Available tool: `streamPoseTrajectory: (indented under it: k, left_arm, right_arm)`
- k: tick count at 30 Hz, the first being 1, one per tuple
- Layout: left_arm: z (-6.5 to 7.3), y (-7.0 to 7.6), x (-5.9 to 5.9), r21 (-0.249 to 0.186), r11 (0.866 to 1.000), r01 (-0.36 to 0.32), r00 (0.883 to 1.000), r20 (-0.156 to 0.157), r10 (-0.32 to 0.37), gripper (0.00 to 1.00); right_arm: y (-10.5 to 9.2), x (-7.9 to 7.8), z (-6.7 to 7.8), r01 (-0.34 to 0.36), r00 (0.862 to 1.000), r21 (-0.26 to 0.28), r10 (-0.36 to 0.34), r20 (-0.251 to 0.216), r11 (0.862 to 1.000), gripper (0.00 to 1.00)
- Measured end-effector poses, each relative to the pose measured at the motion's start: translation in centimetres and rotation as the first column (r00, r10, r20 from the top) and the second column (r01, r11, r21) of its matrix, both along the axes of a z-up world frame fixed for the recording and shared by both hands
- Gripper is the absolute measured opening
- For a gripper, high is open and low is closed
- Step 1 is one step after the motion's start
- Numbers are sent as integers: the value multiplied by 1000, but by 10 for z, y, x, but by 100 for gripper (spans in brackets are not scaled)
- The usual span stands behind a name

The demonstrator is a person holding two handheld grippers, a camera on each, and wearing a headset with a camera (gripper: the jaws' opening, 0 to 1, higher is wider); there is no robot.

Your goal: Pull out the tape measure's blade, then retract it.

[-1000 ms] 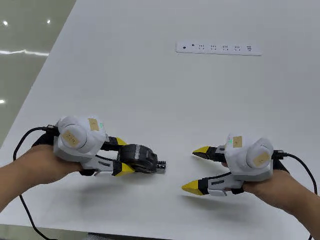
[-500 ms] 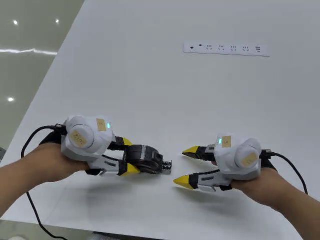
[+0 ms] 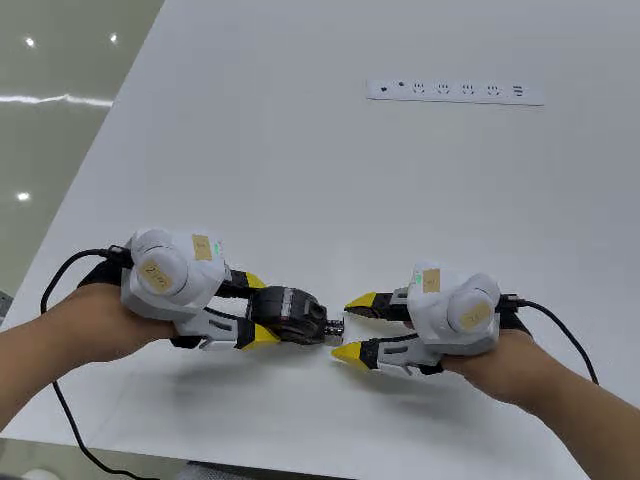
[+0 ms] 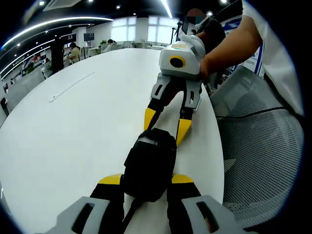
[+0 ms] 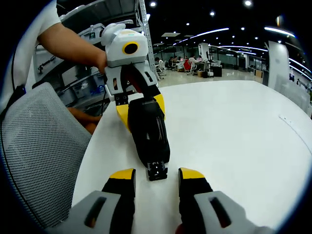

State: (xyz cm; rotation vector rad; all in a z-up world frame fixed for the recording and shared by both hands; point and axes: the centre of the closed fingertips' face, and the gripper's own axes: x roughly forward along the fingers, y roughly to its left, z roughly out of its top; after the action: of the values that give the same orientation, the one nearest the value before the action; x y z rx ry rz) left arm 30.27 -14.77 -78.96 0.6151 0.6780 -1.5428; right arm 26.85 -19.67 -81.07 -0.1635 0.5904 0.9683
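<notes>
A black tape measure (image 3: 288, 313) lies on the white table (image 3: 320, 180), its blade hook (image 3: 336, 326) pointing right. My left gripper (image 3: 255, 308) is shut on the tape measure (image 4: 150, 163), yellow-tipped fingers on both sides of the case. My right gripper (image 3: 347, 328) is open, its yellow tips just either side of the hook. In the right gripper view the tape measure (image 5: 148, 129) lies straight ahead, its hook (image 5: 157, 170) between my open gripper (image 5: 156, 176) fingers. In the left gripper view the right gripper (image 4: 168, 124) faces me, its tips near the case's far end.
A white power strip (image 3: 455, 92) lies flat at the far side of the table. The table's left edge runs diagonally, with glossy floor (image 3: 50, 120) beyond. A mesh chair (image 5: 39, 161) stands beside the table's near edge. Cables trail from both grippers.
My right gripper has moved left toward the tape measure, bringing its open tips up to the blade hook. The left gripper still holds the case in place.
</notes>
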Motion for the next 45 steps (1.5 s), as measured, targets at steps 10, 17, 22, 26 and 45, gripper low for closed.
streamPoseTrajectory:
  k: [10,17,22,26,45]
  left_arm:
    - [1,0,-2,6,1000,6,1000,-1,-6,31]
    - [1,0,-2,6,1000,8,1000,-2,-8,31]
    - [1,0,-1,8,1000,9,1000,-6,-9,31]
    - [1,-1,-2,10,1000,17,1000,-5,-17,30]
    - [0,0,-2,26,999,34,999,25,-34,30]
  right_arm:
    - [6,5,-6,-37,999,-12,37,23,999,26]
    - [8,6,-8,-67,997,-17,67,34,998,19]
    - [9,6,-7,-78,996,-16,78,37,997,17]
    - [11,4,-7,-96,994,-26,97,51,995,15]
    - [10,2,-7,-88,995,-17,88,40,996,13]
